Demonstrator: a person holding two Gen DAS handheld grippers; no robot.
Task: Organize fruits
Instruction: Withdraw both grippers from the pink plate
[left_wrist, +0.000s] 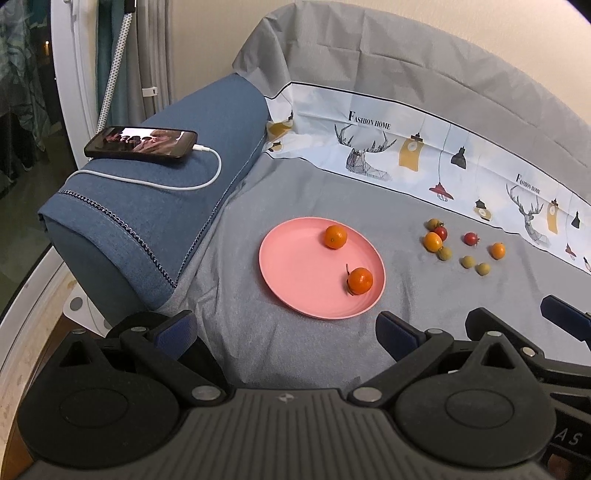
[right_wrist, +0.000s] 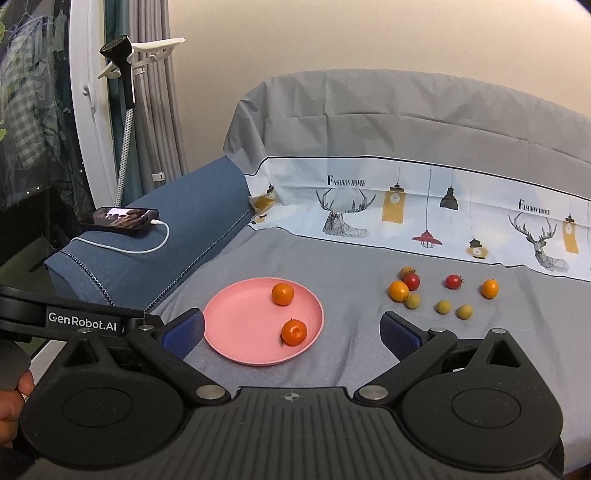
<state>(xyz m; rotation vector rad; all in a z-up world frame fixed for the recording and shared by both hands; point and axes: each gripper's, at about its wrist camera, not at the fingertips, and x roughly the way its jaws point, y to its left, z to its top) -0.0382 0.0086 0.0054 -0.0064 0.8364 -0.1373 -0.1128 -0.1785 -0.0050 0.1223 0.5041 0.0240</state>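
I take the pink plate (right_wrist: 236, 347) as my landmark; it lies on the grey cover (right_wrist: 332, 266) of the sofa seat. My right gripper (right_wrist: 291, 328) hovers just in front of the plate with its two blue pads spread wide and nothing between them. My left gripper (left_wrist: 286, 330) is also before the plate, fingers wide apart and empty.

On the plate I see two mandarins: one (right_wrist: 283, 294) near the far rim and one (right_wrist: 294, 332) near the right rim, well apart from each other.

To the right of the plate, directly on the cover, is a loose group of small fruits. Nearest the plate, an orange fruit (right_wrist: 399, 290) touches a red cherry tomato (right_wrist: 412, 281) and a yellow-green fruit (right_wrist: 413, 301). Farther right are a second cherry tomato (right_wrist: 453, 281), two more yellow-green fruits (right_wrist: 443, 307) (right_wrist: 464, 311) and another orange fruit (right_wrist: 490, 288).

Left of the plate, on the blue armrest (right_wrist: 177, 221), a phone (right_wrist: 122, 218) lies with a white cable (right_wrist: 162, 240) plugged in.
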